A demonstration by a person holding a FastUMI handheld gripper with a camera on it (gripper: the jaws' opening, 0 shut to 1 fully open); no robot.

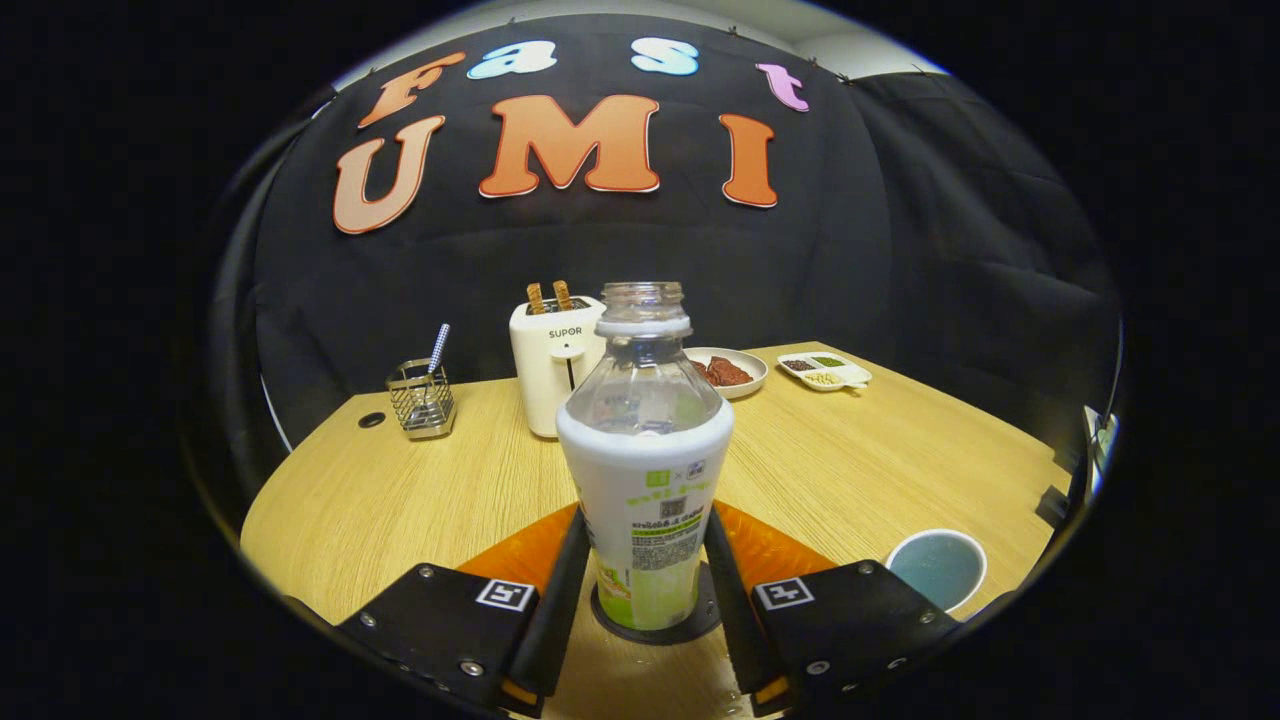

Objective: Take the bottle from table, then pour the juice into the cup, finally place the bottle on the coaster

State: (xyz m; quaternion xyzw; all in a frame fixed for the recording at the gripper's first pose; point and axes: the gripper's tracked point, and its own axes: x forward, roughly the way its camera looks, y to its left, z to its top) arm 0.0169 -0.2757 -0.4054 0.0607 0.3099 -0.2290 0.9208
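Bottle (645, 470): upright, cap off, standing on a dark round coaster (700, 622) between the gripper's fingers.
Gripper (645, 590): its two fingers lie along the bottle's sides, one on each; whether they press on it or have let go, I cannot tell.
Mat (775, 552): orange, flat on the counter under the coaster, reaching past both fingers.
Cup (937, 568): just right of the right finger, mouth up, apart from the bottle.
Counter (420, 490): light wood, carrying everything.
Toaster (550, 375): beyond the bottle, slightly left, two slices sticking up.
Wire holder (422, 402): further left of the toaster, a handled utensil standing in it.
Plate (735, 372): beyond the bottle to the right, dark food on it.
Divided dish (826, 372): right of the plate, small portions in its sections.
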